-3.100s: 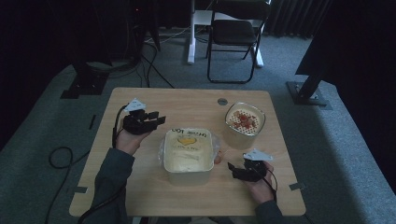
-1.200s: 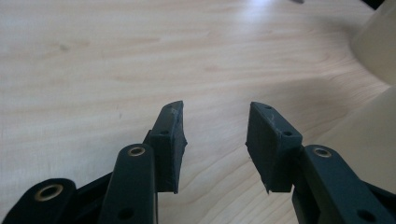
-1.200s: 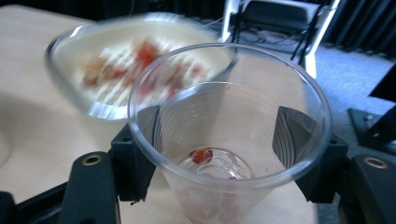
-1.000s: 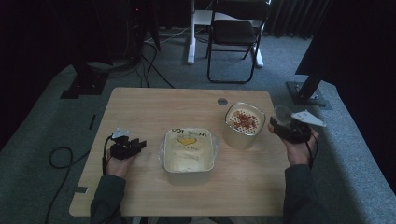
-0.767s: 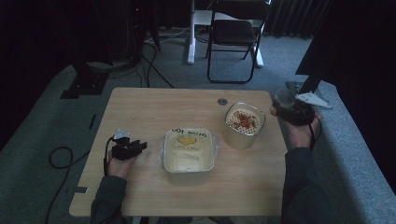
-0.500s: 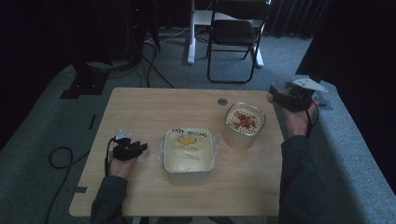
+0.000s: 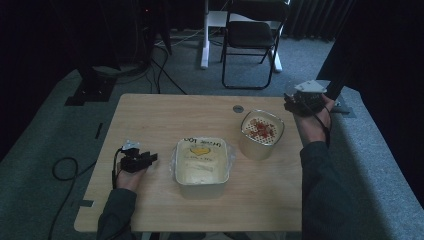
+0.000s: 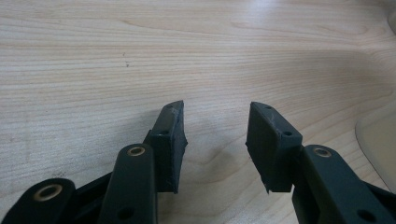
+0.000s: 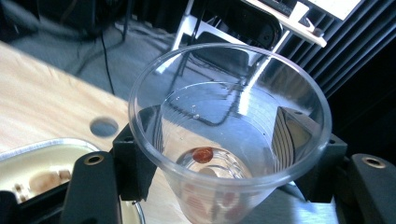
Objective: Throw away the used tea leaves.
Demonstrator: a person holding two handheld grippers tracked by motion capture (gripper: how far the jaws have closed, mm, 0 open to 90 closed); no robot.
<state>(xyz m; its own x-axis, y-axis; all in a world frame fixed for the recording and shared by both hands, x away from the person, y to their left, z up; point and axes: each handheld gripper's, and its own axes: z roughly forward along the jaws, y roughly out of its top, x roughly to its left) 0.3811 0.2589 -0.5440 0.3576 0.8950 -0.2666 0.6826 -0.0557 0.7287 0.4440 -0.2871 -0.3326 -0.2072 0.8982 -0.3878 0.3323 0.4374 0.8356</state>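
Note:
My right gripper [image 7: 291, 101] is raised at the table's far right edge, just right of and behind a round metal bowl [image 7: 261, 132] of pale food with red pieces. Its jaws are shut on a clear plastic cup [image 9: 229, 135], held upright, with one small red piece at the bottom. The bowl's rim [image 9: 46, 144] lies below and left of the cup. My left gripper [image 7: 148, 159] rests low on the wooden table [image 8: 140, 56], left of a rectangular foil container [image 7: 202, 160]. In the left gripper view the left gripper [image 8: 215, 140] is open, with bare wood between its jaws.
The container has a pale top with dark writing and a yellow heart. A round hole [image 7: 238, 108] is cut in the tabletop behind the bowl. A folding chair [image 7: 250, 35] and cables stand on the grey floor beyond the table.
The right hand has carried the cup up and away toward the table's far right corner. The left hand, earlier at the far left, stays low beside the container.

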